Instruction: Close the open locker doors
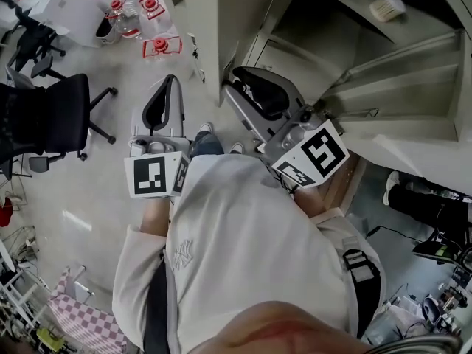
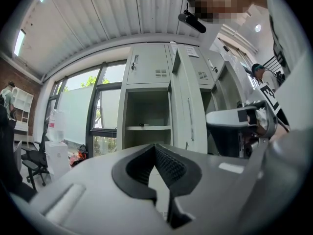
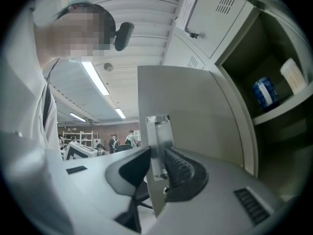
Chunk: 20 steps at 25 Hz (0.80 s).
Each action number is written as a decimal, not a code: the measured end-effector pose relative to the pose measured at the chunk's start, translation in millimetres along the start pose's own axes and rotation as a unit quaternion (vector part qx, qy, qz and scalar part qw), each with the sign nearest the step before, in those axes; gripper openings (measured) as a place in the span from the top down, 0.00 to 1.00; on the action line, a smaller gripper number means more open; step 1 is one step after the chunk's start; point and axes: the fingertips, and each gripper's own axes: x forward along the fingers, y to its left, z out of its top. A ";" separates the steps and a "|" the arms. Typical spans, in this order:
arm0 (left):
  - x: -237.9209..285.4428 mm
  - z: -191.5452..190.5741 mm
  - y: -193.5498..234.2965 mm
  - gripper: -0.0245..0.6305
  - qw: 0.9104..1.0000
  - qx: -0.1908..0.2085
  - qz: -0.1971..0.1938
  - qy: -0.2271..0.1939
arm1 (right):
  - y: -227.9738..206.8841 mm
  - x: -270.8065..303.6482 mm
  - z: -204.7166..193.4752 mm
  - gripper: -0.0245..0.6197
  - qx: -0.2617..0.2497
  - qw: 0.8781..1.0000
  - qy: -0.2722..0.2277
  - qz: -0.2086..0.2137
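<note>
The grey lockers (image 1: 383, 87) fill the upper right of the head view. One open locker door (image 1: 221, 28) sticks out toward me. My right gripper (image 1: 240, 80) is at this door's free edge. In the right gripper view, the right gripper (image 3: 157, 153) is shut on the locker door (image 3: 195, 111), with the metal latch plate (image 3: 159, 141) pinched between its pads. My left gripper (image 1: 170, 84) hangs over the floor left of the door, shut and empty. In its own view, the left gripper (image 2: 155, 148) points at an open compartment (image 2: 146, 114) and the edge-on door (image 2: 185, 102).
Black office chairs (image 1: 51, 116) stand at the left and water bottles (image 1: 140, 17) lie on the floor beyond. Cables and gear (image 1: 442, 249) sit at the lower right. A blue-and-white can (image 3: 266, 93) and a white cup (image 3: 293, 75) rest on a locker shelf. People (image 3: 115, 141) stand far behind.
</note>
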 end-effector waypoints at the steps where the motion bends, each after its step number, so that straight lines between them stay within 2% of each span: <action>1: 3.0 1.4 4.0 0.96 1.000 0.001 -0.003 -0.002 | 1.2 6.9 -1.1 0.87 -0.004 1.000 0.004 0.004; 7: 19.4 11.1 42.8 0.96 1.000 0.003 0.002 -0.002 | 4.1 54.3 -7.0 0.87 -0.046 0.999 0.026 0.008; 11: 32.5 15.7 71.0 0.96 1.000 0.008 0.002 -0.004 | -6.2 89.3 -10.4 0.87 -0.045 0.999 0.029 0.001; 20: 52.1 18.3 121.4 0.96 1.000 0.012 -0.019 -0.017 | -40.5 167.4 -16.2 0.91 -0.070 0.996 0.025 -0.053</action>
